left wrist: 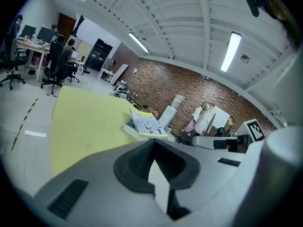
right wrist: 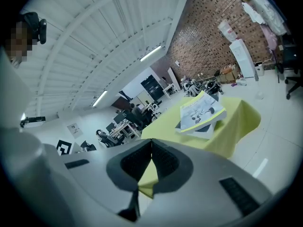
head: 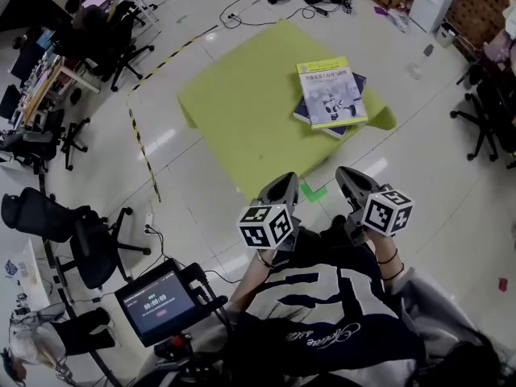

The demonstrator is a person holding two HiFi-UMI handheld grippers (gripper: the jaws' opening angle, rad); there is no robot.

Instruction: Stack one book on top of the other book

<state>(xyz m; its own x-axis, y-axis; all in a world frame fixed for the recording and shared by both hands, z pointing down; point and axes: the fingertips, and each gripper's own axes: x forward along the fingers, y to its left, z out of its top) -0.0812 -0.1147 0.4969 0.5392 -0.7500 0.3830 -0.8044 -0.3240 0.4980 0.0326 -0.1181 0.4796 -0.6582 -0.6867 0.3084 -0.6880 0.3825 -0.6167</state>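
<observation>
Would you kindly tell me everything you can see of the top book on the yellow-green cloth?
The top book is a closed softcover: pale cover, yellow-green bands at top and bottom, a greyish picture in the middle. It lies flat, face up, on a darker book, slightly askew so that one's corners stick out, near a corner of the cloth. Nothing else touches it.

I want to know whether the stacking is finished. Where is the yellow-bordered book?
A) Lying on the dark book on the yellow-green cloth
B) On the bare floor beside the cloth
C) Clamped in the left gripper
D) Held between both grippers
A: the yellow-bordered book lies flat on the dark book on the yellow-green cloth, while the left gripper and right gripper are shut, empty and clear of the books.
</observation>
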